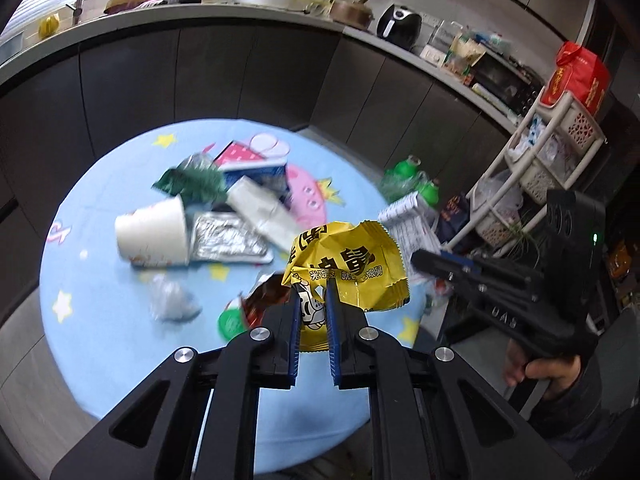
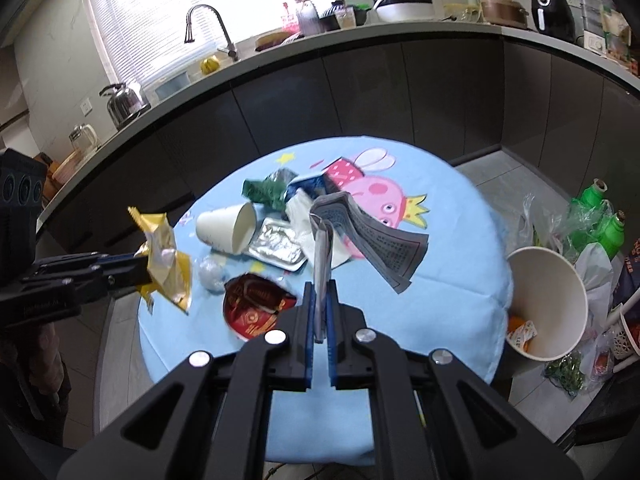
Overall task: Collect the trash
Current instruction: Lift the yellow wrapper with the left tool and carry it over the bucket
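Observation:
My left gripper (image 1: 314, 292) is shut on a crumpled yellow snack wrapper (image 1: 348, 264), held up above the round table with the light blue cartoon cloth (image 1: 100, 320). In the right wrist view, my right gripper (image 2: 320, 288) is shut on a folded printed paper sheet (image 2: 380, 240) that droops over the table (image 2: 440, 320). The left gripper (image 2: 140, 268) with the yellow wrapper (image 2: 168, 272) shows at the left there. On the cloth lie a tipped white paper cup (image 1: 154, 236), a foil tray (image 1: 228, 240), a green wrapper (image 1: 192, 180), a red wrapper (image 2: 256, 308) and crumpled clear plastic (image 1: 172, 300).
A large white paper bucket (image 2: 548, 304) with scraps inside stands on the floor right of the table, beside green bottles (image 2: 600, 220) and plastic bags. A white basket rack (image 1: 560, 140) stands further right. A dark kitchen counter (image 2: 360, 48) curves behind the table.

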`<state>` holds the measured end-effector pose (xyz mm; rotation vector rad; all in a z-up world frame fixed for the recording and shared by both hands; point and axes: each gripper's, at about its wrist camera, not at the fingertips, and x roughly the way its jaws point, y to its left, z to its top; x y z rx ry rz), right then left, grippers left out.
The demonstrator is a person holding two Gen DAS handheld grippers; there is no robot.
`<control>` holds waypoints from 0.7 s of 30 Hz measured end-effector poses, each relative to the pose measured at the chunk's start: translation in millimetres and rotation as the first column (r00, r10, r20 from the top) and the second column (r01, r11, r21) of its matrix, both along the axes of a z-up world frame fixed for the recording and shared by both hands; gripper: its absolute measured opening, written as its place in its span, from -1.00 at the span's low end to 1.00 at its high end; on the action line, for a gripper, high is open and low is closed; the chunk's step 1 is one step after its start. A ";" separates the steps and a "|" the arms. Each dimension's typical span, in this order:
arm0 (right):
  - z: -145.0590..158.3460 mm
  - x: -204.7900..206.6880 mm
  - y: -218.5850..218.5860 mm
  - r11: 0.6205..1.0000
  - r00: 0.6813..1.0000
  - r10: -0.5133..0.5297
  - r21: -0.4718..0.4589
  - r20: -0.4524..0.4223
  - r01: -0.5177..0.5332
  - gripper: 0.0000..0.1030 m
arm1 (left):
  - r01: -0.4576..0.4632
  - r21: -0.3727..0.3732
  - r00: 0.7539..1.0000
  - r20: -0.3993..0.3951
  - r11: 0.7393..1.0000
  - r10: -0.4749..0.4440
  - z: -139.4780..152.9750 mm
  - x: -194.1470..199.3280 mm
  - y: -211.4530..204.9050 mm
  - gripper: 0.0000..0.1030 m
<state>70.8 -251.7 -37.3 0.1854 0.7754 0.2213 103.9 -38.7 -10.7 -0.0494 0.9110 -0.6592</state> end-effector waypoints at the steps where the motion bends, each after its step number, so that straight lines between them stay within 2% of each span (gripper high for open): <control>1: 3.3 -0.6 -5.2 1.000 1.000 -0.011 0.001 0.008 0.010 -0.87 | 0.005 -0.013 1.000 0.001 1.000 -0.005 3.5 3.7 -6.5 -0.80; 12: 23.8 -5.0 -86.9 0.985 0.983 -0.170 0.006 0.073 0.170 -0.87 | 0.117 -0.064 0.993 0.026 0.991 -0.116 28.4 37.7 -103.3 -0.80; 21: 4.3 -9.7 -165.5 0.951 0.950 -0.307 0.034 0.054 0.306 -0.87 | 0.252 -0.049 0.968 0.012 0.966 -0.252 23.2 57.4 -208.2 -0.80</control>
